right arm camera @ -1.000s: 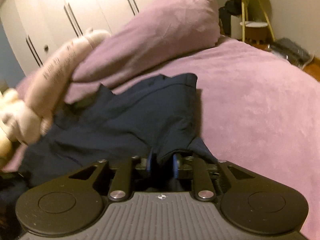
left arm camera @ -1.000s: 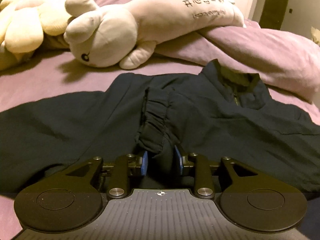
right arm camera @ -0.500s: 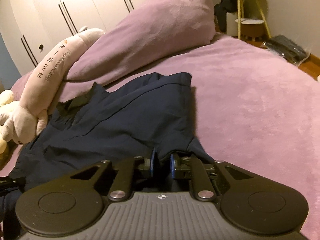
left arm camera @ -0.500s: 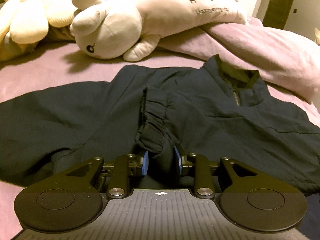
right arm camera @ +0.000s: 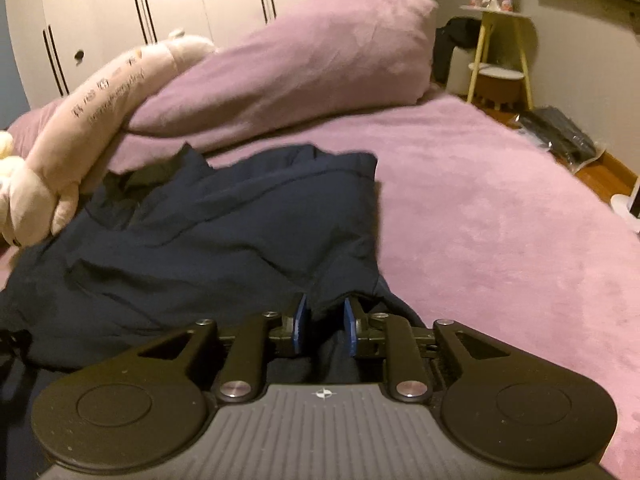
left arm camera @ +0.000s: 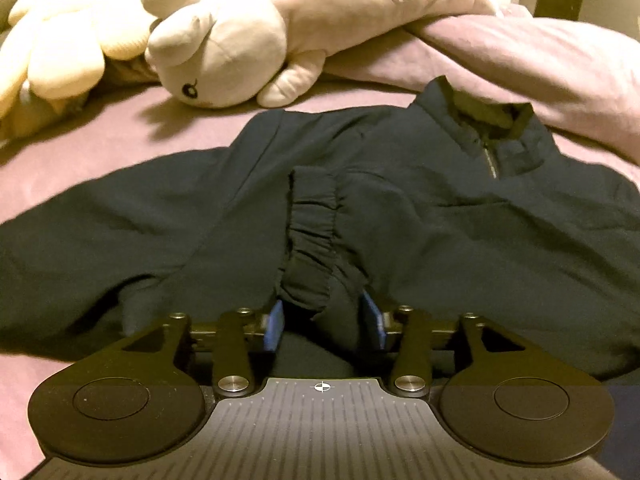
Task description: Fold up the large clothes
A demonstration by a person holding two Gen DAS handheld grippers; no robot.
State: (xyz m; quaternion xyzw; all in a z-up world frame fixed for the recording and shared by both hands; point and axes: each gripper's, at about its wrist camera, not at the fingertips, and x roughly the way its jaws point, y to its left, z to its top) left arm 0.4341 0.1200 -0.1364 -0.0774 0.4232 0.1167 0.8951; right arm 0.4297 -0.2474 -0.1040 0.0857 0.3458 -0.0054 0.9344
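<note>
A dark navy zip jacket [left arm camera: 440,216] lies spread on the purple bed, collar at the far right. One sleeve is folded over its front, and its gathered cuff [left arm camera: 312,240] points at me. My left gripper [left arm camera: 326,320] has its jaws partly apart around the cuff's near end. In the right wrist view the jacket [right arm camera: 208,240] lies bunched left of centre. My right gripper [right arm camera: 324,324] is shut on the jacket's near edge.
A long cream plush toy [left arm camera: 256,40] and a yellow plush [left arm camera: 60,48] lie behind the jacket. A purple duvet [right arm camera: 304,68] is heaped at the back. Bare purple bedspread [right arm camera: 500,208] extends right. A yellow side table [right arm camera: 500,48] stands beyond the bed.
My left gripper's jaws have widened around the cuff and the view has moved closer over the jacket. My right gripper has stayed shut on the jacket edge and swung slightly right.
</note>
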